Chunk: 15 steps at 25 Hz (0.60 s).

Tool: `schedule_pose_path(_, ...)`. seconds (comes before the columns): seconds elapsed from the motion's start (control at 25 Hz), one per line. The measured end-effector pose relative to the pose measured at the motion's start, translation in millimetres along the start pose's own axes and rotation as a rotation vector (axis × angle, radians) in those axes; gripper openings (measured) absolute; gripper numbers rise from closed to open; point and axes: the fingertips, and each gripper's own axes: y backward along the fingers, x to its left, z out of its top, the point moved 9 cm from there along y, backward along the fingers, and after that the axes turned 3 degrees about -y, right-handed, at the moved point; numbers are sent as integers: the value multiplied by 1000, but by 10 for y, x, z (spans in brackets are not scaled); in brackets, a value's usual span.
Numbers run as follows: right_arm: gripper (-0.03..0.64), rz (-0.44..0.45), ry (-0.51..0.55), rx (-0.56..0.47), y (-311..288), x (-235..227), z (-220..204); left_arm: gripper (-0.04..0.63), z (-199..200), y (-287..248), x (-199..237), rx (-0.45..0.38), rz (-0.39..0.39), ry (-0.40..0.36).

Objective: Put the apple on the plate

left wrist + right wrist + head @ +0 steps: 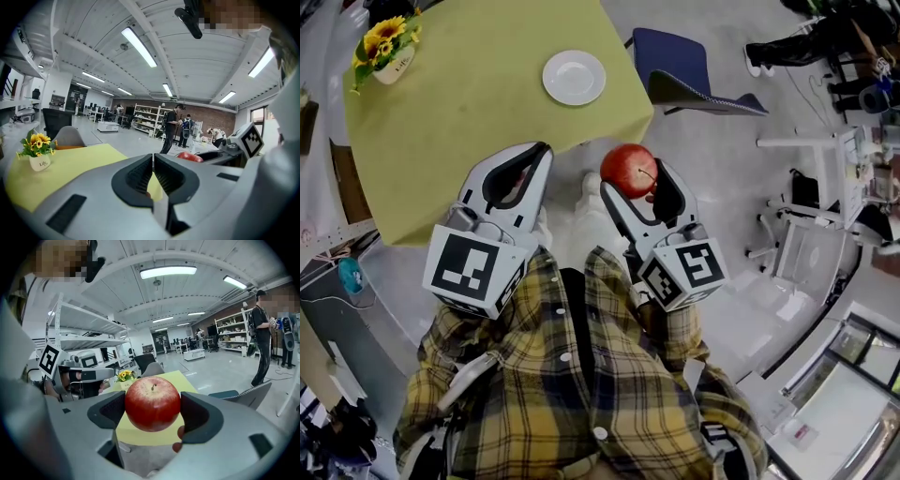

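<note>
A yellow plaid shirt (572, 394) fills the foreground; past it the glossy round red apple (152, 402), stem up, sits clamped in the right gripper (635, 180) just off the near corner of the yellow-green table (478, 122). The small white plate (574, 77) lies bare toward that table's right edge. The left gripper (153, 161), over its near edge, is closed on nothing. Mid-carry, I judge: next, reach across and lower gently.

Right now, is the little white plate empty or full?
Empty. The round white plate lies bare on the yellow-green table; the shiny red apple sits in the right gripper.
</note>
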Motion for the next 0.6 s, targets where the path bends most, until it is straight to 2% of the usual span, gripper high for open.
schedule_pose_path(0.32, 360, 99, 47, 14, -420, -631, 424, 20, 245, -658, 45, -26, 90, 23)
schedule_pose_path(0.6, 360, 250, 120, 32, -755, -1224, 838, 20, 464, -1180, -48, -64, 236, 33)
